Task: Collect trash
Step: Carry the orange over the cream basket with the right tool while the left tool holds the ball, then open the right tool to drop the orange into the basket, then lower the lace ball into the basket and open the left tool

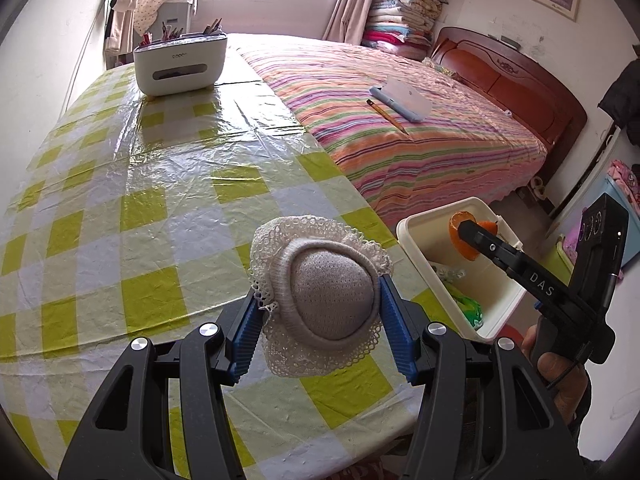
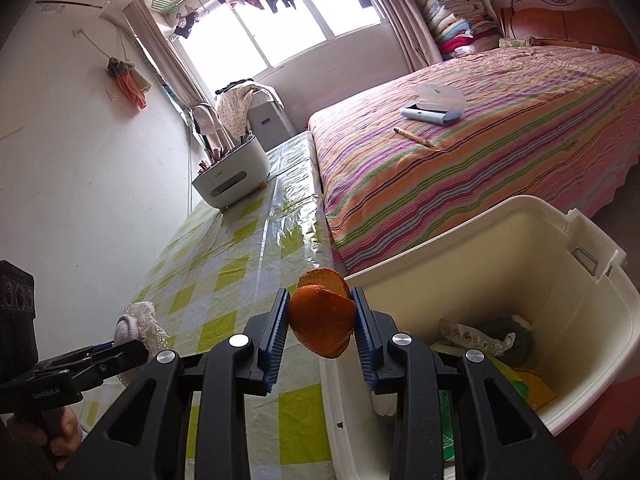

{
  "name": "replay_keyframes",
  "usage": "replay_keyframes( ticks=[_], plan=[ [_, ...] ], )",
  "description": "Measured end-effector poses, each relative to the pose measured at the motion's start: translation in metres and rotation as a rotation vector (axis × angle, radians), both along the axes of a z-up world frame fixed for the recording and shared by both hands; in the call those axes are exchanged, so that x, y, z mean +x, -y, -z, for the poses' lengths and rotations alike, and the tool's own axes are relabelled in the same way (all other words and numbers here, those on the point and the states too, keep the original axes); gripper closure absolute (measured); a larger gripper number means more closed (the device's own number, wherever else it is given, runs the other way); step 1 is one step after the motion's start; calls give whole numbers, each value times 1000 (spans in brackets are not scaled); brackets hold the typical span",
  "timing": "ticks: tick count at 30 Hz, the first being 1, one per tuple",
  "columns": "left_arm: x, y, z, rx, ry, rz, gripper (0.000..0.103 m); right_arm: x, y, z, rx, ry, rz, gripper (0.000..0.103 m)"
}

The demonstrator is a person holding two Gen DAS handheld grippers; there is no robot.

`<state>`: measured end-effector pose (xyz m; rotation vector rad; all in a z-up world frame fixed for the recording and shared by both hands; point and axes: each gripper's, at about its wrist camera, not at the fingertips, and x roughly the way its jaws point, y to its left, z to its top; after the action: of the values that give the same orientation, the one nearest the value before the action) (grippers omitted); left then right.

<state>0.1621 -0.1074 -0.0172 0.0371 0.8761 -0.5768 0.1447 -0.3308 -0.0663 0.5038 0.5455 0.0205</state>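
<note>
1. The orange peel (image 2: pixel 322 322) is pinched between the blue ribbed pads of the right gripper (image 2: pixel 321 330), whose jaws are clamped on its two sides; it hangs clear of the table, right at the near rim of the trash bin (image 2: pixel 472 220), so that letting go a little farther in would likely drop it inside.
2. From the left wrist view, the same peel (image 1: pixel 464 236) sits over the bin's open mouth (image 1: pixel 436 216), which suggests the drop is the step in hand.
3. The bin stands off the table's edge, between table and bed, below the tabletop level; that lets trash be carried sideways and released downward. Wrappers and a green item already lie at its bottom.
4. The left gripper (image 1: pixel 320 312) has its jaws closed on a lace-trimmed sock (image 1: pixel 332 296), rolled into a ball and held just above the checked tablecloth (image 1: pixel 160 208), apparently waiting its turn while the right side occupies the bin.
5. Farther off, a white organiser box (image 1: pixel 178 64) stands at the table's far end, and a pencil (image 1: pixel 386 116) and a case (image 1: pixel 400 98) lie on the striped bed (image 1: pixel 440 152).
</note>
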Motion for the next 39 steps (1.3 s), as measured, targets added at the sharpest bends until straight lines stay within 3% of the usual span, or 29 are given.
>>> replay_keyframes(
  ticks=[14, 18, 20, 28, 33, 39],
  plan=[
    [-10, 16, 2, 21, 3, 42, 49, -17, 39, 4, 27, -4, 163, 69],
    [-13, 25, 3, 30, 5, 60, 49, -21, 49, 8, 99, -4, 180, 51],
    [-13, 29, 4, 35, 3, 68, 49, -23, 51, 8, 113, 7, 188, 47],
    [-15, 59, 5, 41, 2, 116, 49, -40, 65, 6, 171, 72, 281, 44],
    [-11, 90, 5, 56, -1, 160, 49, -65, 75, 4, 224, 184, 408, 44],
    [5, 131, 8, 89, -19, 194, 49, -88, 82, 6, 256, 263, 468, 44]
  ],
)
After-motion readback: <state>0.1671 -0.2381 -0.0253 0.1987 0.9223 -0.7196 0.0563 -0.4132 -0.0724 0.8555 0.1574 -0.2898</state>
